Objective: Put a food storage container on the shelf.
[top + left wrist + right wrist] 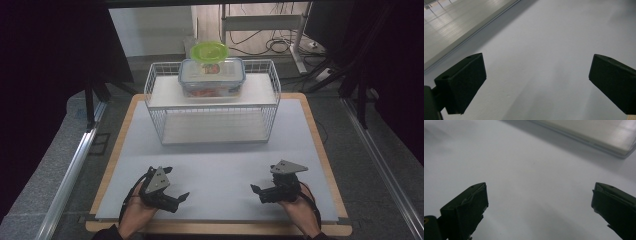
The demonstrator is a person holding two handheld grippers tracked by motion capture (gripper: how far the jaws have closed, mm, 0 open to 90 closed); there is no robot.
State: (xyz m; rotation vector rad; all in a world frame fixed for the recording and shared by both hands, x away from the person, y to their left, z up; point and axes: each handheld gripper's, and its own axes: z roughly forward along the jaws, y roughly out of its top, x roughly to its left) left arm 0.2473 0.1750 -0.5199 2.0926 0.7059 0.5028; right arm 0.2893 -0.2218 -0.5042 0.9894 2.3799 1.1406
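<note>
A white wire rack (212, 107) stands at the back middle of the table. On its upper shelf sits a clear plastic box (212, 77) with a snap lid and red-orange contents. A green-lidded round tub (209, 51) is at the box's far edge; I cannot tell whether it rests on the box or behind it. My left gripper (176, 184) lies near the front left, open and holding nothing. My right gripper (262, 180) lies near the front right, also open. In the left gripper view the left gripper (536, 67) points over bare mat, and so does the right gripper (539, 192) in its own view.
A pale grey mat (220, 160) covers the wooden tabletop (114, 165). The rack's lower tray (449, 25) (599, 132) shows at the far side of both gripper views. Dark floor, metal rails and cables surround the table.
</note>
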